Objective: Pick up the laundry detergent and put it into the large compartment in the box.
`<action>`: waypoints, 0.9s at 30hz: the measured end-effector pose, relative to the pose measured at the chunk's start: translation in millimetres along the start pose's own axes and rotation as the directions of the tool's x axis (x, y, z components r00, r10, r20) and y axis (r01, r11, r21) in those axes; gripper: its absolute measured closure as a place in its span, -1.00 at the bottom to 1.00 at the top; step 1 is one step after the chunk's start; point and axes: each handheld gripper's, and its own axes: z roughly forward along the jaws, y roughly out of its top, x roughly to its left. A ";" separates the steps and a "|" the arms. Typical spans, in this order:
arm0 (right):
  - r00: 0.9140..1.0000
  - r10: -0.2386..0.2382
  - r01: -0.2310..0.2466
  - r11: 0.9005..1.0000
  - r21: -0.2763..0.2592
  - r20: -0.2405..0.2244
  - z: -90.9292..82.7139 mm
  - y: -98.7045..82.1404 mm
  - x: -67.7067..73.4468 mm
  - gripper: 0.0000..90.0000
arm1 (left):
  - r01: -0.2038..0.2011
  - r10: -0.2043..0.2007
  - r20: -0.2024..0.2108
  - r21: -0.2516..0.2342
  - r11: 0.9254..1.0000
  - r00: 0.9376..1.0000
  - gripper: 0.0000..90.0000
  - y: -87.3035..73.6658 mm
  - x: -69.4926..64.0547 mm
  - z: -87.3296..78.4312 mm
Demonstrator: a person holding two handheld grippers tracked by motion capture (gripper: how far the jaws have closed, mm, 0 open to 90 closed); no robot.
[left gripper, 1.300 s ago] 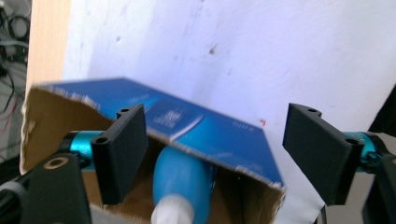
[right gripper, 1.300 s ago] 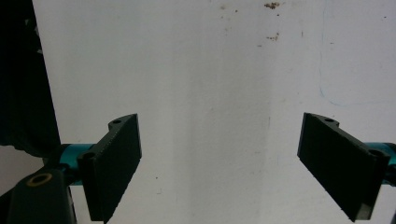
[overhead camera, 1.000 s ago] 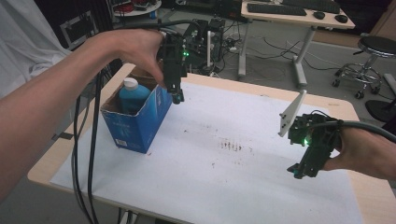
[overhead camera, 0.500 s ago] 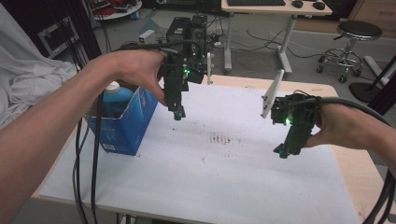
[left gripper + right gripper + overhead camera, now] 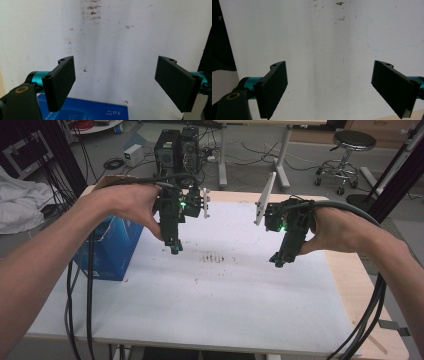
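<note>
The left gripper (image 5: 174,249) now hangs over the white table sheet (image 5: 225,295), lower and away from the blue box (image 5: 112,255) it hovered above before, jaws apart and empty.

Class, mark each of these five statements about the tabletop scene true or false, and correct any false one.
1. The left gripper has its jaws wide apart with nothing between them. True.
2. The right gripper is clamped on a bottle. False: its jaws are open and empty above the white table cover.
3. The blue box stands near the table's left edge, on the left gripper's side. True.
4. The white cover is spotless. False: a cluster of dark specks marks it between the two grippers.
5. The two grippers touch each other. False: they are held well apart.
</note>
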 end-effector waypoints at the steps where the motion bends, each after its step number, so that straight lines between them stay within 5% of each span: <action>1: 1.000 0.000 0.000 1.000 0.000 0.000 0.0 0.0 0.0 -0.72 | 0.000 0.000 0.000 0.000 1.000 1.000 -0.63 0.0 0.0 0.0; 27: 1.000 -0.013 0.013 1.000 0.010 0.017 -7.8 0.3 6.3 -0.72 | 0.009 -0.009 0.012 -0.002 1.000 1.000 -0.62 -9.0 -0.5 9.7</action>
